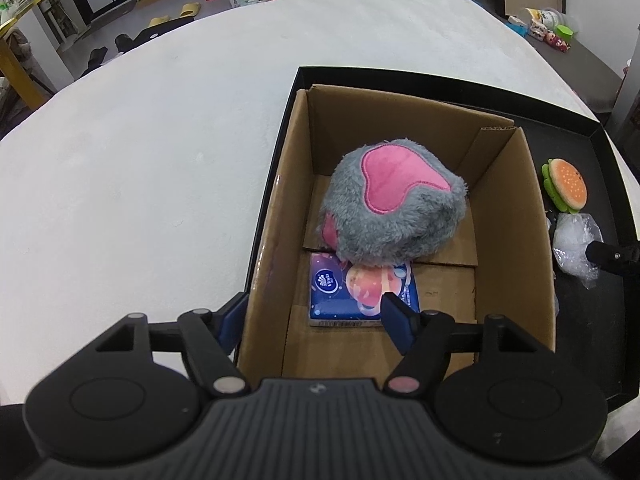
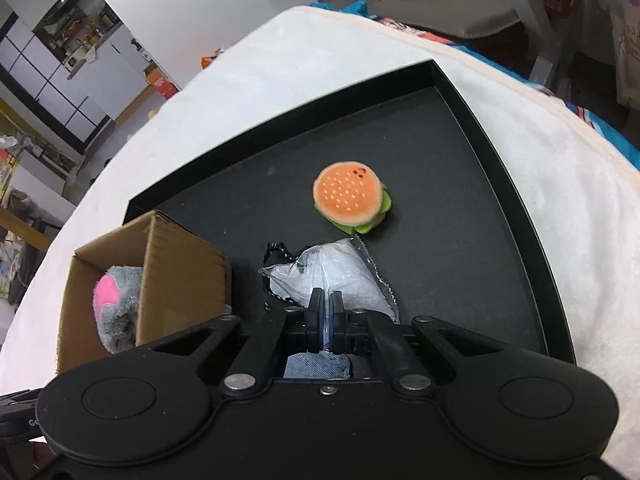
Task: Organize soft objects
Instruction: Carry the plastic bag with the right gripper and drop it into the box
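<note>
A cardboard box [image 1: 516,208] stands in a black tray [image 1: 600,320]. Inside lie a grey and pink plush toy [image 1: 396,208] and a blue tissue pack [image 1: 352,292]. My left gripper [image 1: 316,312] is open above the box's near left corner, its left finger outside the wall. A plush burger [image 2: 350,200] and a clear plastic bag [image 2: 336,276] lie on the tray [image 2: 460,152] beside the box [image 2: 176,276]. My right gripper [image 2: 327,300] is shut on the near edge of the plastic bag. The bag [image 1: 576,240] and burger [image 1: 566,190] also show in the left wrist view.
The tray sits on a white fleece-covered surface [image 1: 160,160]. A grey table [image 2: 440,4] with small toys and bottles stands beyond it. A piece of denim [image 2: 316,364] shows under my right gripper.
</note>
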Tool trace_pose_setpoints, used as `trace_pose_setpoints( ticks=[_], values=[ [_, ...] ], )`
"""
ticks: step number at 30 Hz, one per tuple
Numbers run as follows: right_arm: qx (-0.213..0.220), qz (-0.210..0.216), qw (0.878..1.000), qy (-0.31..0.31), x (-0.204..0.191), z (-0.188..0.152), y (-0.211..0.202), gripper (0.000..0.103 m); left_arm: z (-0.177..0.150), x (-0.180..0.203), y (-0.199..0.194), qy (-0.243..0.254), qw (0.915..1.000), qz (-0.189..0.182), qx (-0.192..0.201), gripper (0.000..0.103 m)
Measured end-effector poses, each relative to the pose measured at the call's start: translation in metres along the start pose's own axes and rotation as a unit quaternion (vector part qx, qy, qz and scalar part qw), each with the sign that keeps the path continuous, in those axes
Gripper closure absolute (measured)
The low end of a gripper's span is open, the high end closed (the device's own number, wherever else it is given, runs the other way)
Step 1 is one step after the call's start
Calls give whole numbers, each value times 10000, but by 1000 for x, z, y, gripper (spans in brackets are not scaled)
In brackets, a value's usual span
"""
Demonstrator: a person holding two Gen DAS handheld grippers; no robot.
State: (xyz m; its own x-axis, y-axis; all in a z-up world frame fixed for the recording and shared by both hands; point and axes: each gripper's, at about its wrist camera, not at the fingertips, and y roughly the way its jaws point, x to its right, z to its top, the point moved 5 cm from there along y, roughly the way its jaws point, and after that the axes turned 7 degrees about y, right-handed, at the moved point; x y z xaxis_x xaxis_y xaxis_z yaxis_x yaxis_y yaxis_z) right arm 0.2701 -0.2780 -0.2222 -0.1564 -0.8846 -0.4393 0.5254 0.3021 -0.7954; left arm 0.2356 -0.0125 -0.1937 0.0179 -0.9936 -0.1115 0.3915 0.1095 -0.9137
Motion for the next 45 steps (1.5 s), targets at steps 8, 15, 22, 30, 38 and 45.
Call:
trace_pose_setpoints(
  ticks=[8, 15, 22, 30, 38, 45],
  values=[
    [297, 147, 9994, 53, -1, 5, -20, 102, -1, -8, -6, -47, 9999, -20, 107, 33],
    [533, 268, 9982, 32, -6, 13, -36, 102, -4, -18, -11, -165, 9998, -7, 135, 33],
    [582, 336, 9977, -100, -20, 12, -42, 102, -6, -27, -11, -262, 9995, -61, 153, 33],
    [664, 651, 9946, -455, -61, 10, -59, 102, -9, -31, -5, -319, 9993, -177, 124, 33],
    [583, 857, 9917, -759, -97, 1, -62, 102, -13, -34, -4, -286, 9989, -344, 161, 33],
    [530, 859, 9905, -928, -117, -10, -62, 102, -18, -38, -7, -355, 9978, -505, 254, 34]
  ],
)
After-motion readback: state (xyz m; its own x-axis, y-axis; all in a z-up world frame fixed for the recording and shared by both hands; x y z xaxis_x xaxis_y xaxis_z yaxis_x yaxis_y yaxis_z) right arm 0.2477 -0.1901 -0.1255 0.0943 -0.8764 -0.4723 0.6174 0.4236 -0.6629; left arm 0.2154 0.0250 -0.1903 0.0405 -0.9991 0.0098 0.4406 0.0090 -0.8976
